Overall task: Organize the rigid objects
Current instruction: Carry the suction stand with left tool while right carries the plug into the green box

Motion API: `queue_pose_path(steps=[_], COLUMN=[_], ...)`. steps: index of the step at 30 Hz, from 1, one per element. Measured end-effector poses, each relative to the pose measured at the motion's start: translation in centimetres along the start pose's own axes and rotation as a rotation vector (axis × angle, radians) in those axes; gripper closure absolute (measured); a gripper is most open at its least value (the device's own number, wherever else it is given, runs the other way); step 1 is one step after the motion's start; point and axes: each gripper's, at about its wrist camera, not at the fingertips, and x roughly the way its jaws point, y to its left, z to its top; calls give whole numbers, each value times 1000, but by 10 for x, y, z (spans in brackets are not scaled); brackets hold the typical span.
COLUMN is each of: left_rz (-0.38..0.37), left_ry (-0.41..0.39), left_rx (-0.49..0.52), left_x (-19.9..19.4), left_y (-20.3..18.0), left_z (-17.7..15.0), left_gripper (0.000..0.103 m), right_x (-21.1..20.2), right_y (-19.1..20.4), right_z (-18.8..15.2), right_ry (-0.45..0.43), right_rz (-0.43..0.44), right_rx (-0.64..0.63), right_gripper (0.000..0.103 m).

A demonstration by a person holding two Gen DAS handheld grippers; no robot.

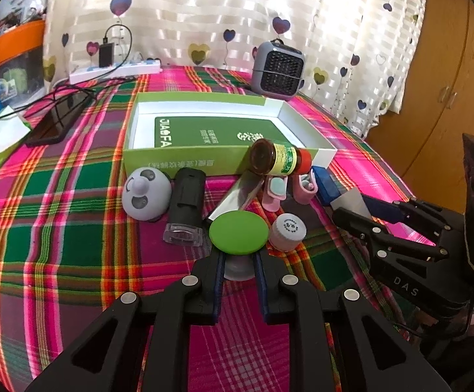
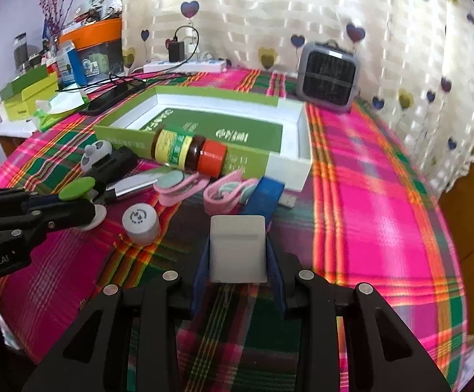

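Green-topped spool (image 1: 238,236): round lime top over a pale base, upright, in front of the box, pinched at its waist.
White block (image 2: 238,249): pale, rounded corners, clamped at its sides.
Brown bottle (image 2: 189,154): red cap, yellow-green label, lying across the green box's (image 1: 184,163) front wall.
White-capped bottle (image 1: 287,231): upright beside the spool.
Pink clips (image 2: 204,186): lying below the brown bottle.

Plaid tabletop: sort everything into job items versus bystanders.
Job items: open green-and-white cardboard box; brown glass bottle with red cap; green-topped round disc in the left fingers; white rectangular block in the right fingers; white round cap; grey panda-faced gadget.

Bystanders: grey mini heater; white power strip; black phone.
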Motion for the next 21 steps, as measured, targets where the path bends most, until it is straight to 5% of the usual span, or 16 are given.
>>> queue_pose_path(steps=[21], left_rz=[20], left_ry=[-85], left_rx=[42], left_x=[-15], left_y=[-1], left_z=[43], left_gripper=[87], right_x=[-27], right_y=[1], right_z=[43], right_ry=[-126], right_rz=[-48], right_rx=[-14], right_gripper=[68])
